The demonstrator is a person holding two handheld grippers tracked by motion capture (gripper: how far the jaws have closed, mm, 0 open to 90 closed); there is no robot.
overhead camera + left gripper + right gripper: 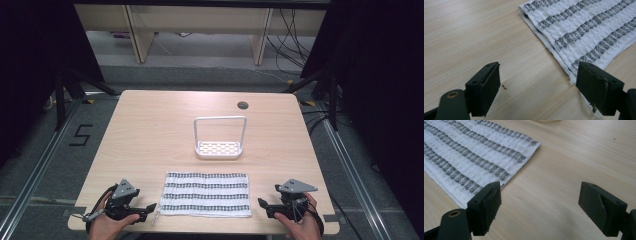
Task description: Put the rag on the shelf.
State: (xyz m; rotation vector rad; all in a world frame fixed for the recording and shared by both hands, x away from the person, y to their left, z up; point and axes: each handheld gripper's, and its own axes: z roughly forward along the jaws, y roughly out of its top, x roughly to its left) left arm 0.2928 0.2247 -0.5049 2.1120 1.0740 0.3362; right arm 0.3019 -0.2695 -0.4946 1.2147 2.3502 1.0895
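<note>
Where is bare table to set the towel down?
Bare wood lies left and right of the white rack, and behind it up to the cable hole. The near edge is crowded: folded towel between both hand-held grippers.

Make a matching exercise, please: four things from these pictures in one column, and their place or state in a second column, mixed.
1. striped towel
2. white rack
3. left gripper
4. cable hole

a. open, at the towel's left edge
b. table's far edge
c. upright, mid-table
d. folded flat, near edge

Pairs: 1-d, 2-c, 3-a, 4-b
</note>
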